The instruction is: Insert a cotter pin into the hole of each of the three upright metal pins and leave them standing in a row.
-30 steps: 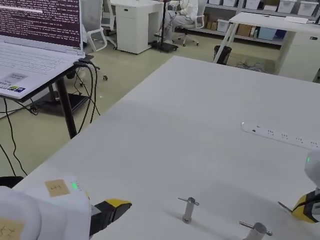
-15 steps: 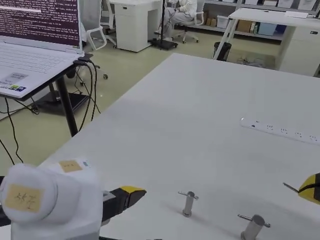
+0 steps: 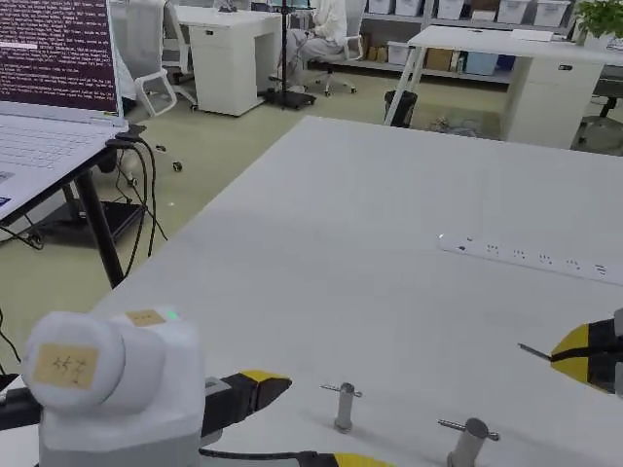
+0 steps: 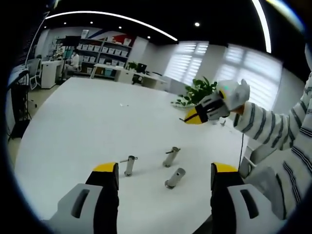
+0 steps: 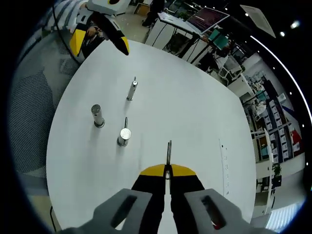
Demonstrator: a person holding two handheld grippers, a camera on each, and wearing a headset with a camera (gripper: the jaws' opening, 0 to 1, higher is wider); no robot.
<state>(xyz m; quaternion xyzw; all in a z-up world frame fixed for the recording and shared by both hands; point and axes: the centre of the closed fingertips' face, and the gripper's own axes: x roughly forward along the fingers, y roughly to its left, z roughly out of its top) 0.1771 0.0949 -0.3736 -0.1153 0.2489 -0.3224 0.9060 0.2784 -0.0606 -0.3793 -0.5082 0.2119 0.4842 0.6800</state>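
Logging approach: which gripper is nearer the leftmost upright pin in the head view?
Left. The left gripper, jaws open, sits just left of that pin; the right gripper, holding a cotter pin, is far to its right.

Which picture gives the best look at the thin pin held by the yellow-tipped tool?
The right gripper view: the cotter pin sticks straight out of the right gripper, jaws shut, full length against the white table. The head view and left gripper view show it as a small sliver at that gripper's tip.

Left tongs (image 4: 165, 169) gape wide at the near edge of the tabletop (image 3: 370, 243); right tongs (image 5: 167, 171) hover, clamped on a cotter pin (image 5: 168, 152).
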